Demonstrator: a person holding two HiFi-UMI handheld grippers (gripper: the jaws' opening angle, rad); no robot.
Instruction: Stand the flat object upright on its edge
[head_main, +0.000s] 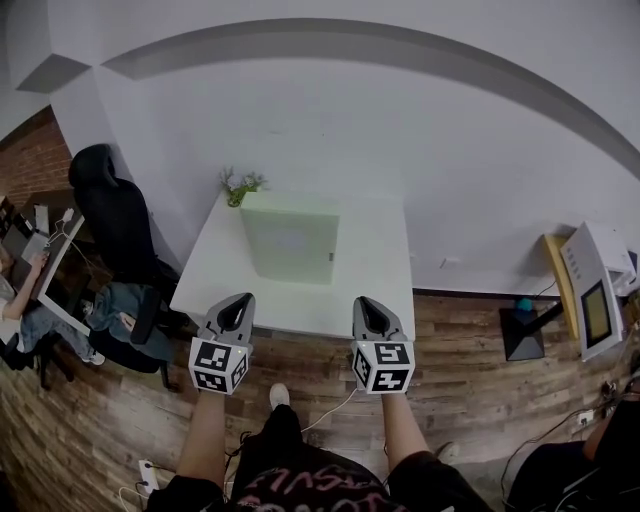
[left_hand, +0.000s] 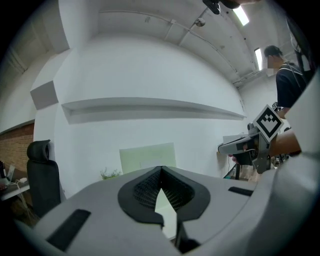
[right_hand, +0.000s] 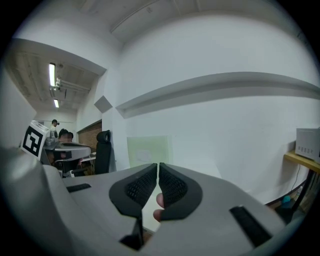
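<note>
Where white rectangular tabletop (head_main: 372, 272) meets wall (head_main: 420, 130), pale green flat square board (head_main: 290, 238) stands upright on its edge, at far edge, left of centre. L gripper (head_main: 237, 305) & R gripper (head_main: 369, 306): jaws pressed together, empty, off near edge. Beside board, small green plant (head_main: 240, 185) at far-left corner.

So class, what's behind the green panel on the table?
Behind the panel, a small plant shows at its left corner, then the white wall; anything else there is covered.
</note>
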